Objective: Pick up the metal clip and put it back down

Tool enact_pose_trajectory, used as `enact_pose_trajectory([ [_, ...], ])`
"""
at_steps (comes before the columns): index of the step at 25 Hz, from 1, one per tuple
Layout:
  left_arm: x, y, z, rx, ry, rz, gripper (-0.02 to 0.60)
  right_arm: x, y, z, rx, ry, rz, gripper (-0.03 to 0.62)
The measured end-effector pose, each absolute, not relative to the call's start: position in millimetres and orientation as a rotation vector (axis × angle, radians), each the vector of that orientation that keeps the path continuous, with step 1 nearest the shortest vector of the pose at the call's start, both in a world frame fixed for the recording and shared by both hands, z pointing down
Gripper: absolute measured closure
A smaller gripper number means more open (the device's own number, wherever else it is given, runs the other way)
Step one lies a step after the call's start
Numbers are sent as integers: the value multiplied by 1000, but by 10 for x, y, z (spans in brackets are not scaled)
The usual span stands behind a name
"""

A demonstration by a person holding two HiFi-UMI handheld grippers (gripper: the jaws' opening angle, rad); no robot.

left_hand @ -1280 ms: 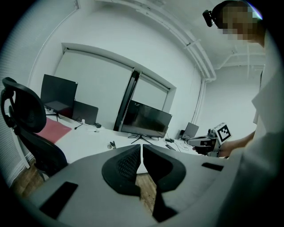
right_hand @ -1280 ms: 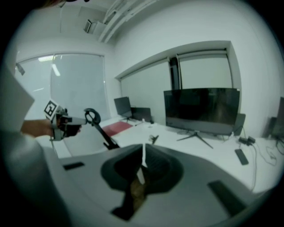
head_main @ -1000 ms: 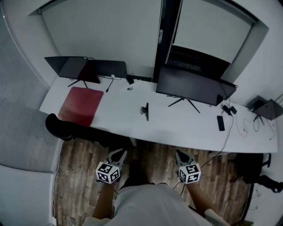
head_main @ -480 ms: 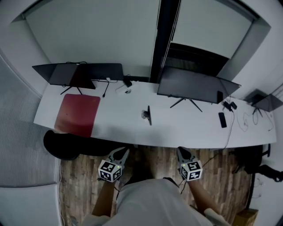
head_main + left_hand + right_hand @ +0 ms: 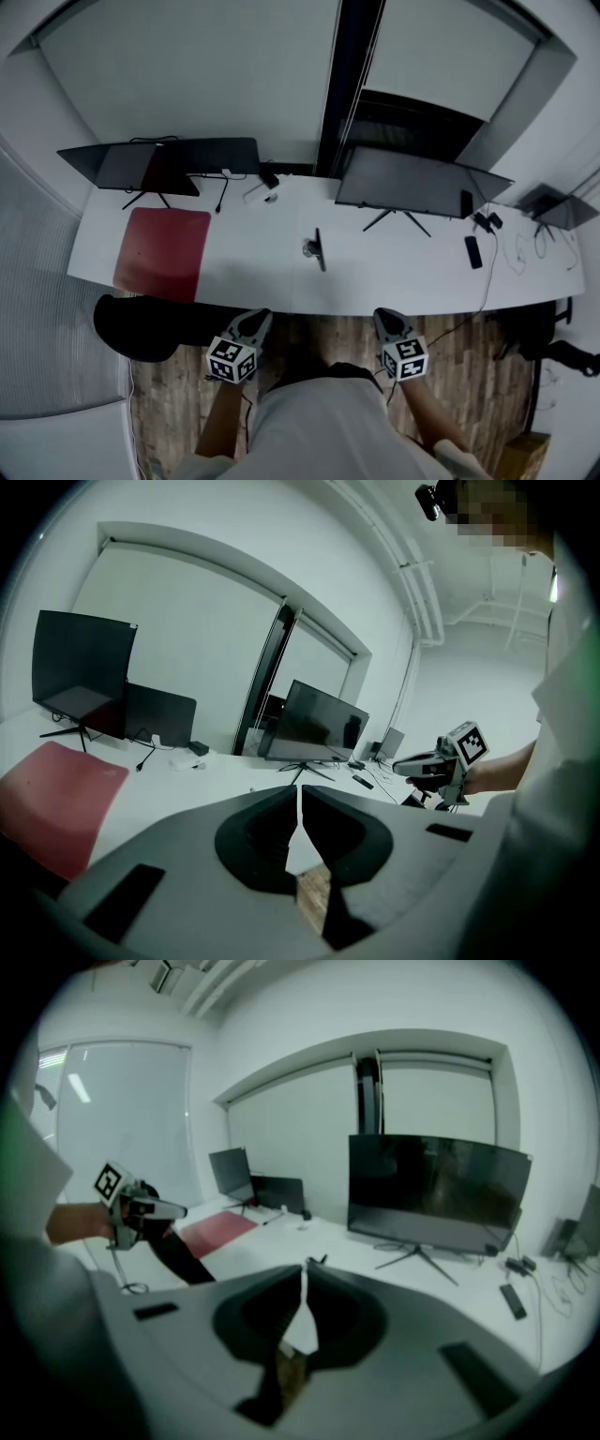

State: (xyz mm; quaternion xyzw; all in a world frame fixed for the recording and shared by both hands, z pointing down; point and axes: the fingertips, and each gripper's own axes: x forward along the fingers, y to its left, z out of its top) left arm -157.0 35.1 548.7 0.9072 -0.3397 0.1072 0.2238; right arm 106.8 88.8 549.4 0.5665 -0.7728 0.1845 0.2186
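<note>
Grey left gripper (image 5: 253, 322) and right gripper (image 5: 387, 320) held level at waist, lower centre of frame, jaws closed and empty. Small dark metal clip (image 5: 317, 249) sits mid-frame on long white table (image 5: 244, 272).

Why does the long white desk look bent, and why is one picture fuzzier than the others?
Head view: a wide-angle lens bows the white desk and the wall into curves. Left gripper view: fairly sharp, with a black rim at the corners. Right gripper view: softest overall; the right gripper, close to the lens, is blurred.
</note>
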Motion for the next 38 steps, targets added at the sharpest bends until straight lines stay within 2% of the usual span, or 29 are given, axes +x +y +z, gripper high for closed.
enact_pose_trajectory([
  [10, -1303, 238, 5702, 2457, -905, 333, 537, 1275, 736, 5624, 1538, -2125, 507, 557],
  [38, -261, -723, 6046, 2245, -1094, 452, 537, 2073, -656, 6186, 1193, -2275, 645, 559],
])
